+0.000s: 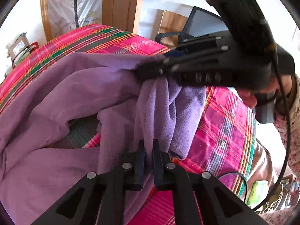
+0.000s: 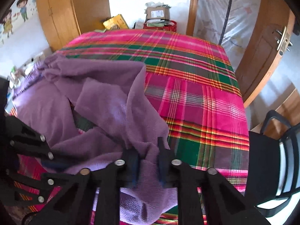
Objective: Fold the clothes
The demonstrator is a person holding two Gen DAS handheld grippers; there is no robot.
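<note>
A purple fleece garment point(image 1: 56, 93) lies partly on a table with a pink, green and orange plaid cloth point(image 1: 112, 39). My left gripper point(image 1: 149, 146) is shut on a fold of the garment, held up above the table. My right gripper point(image 1: 150, 71) shows in the left wrist view, shut on another part of the garment's edge, close above and beyond the left one. In the right wrist view the right gripper point(image 2: 149, 150) pinches the purple garment point(image 2: 105, 97), which hangs below its jaws over the plaid cloth point(image 2: 196, 93). The left gripper's frame point(image 2: 30, 150) shows at the left.
A black office chair point(image 2: 277, 150) stands by the table's right side. A wooden door point(image 2: 268, 56) and cabinet point(image 2: 61, 13) stand behind. Cardboard boxes point(image 2: 157, 13) sit past the far edge. A monitor point(image 1: 204, 24) is at the back in the left wrist view.
</note>
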